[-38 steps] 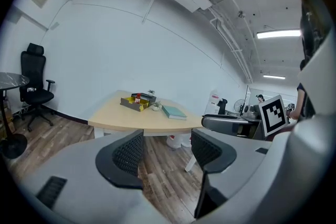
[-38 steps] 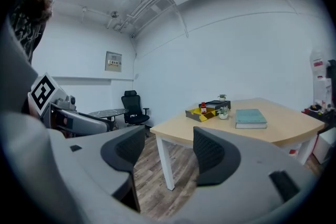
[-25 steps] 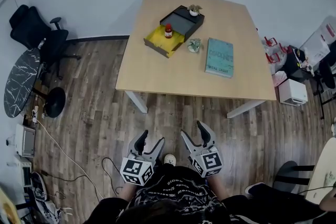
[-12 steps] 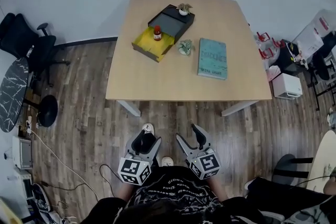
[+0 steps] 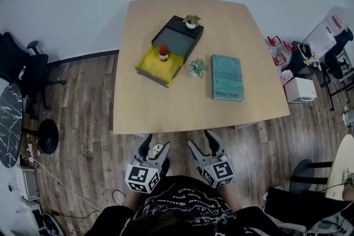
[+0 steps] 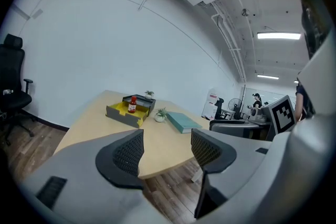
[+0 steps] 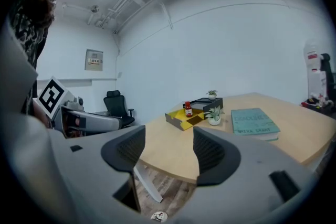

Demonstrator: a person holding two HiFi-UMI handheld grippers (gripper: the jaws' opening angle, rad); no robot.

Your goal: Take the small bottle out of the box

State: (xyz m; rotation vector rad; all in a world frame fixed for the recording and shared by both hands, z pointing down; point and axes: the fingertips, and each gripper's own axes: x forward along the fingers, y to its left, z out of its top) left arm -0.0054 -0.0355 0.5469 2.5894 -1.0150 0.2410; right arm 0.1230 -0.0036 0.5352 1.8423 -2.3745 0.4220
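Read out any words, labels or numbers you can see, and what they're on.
Nothing is clear enough to quote.
Teal book cover: two lines of print, too blurred to read.
Small bottle label: too small to read.
Wall plaque: too small to read.
Cubes on left gripper and right gripper: square markers only, no words.
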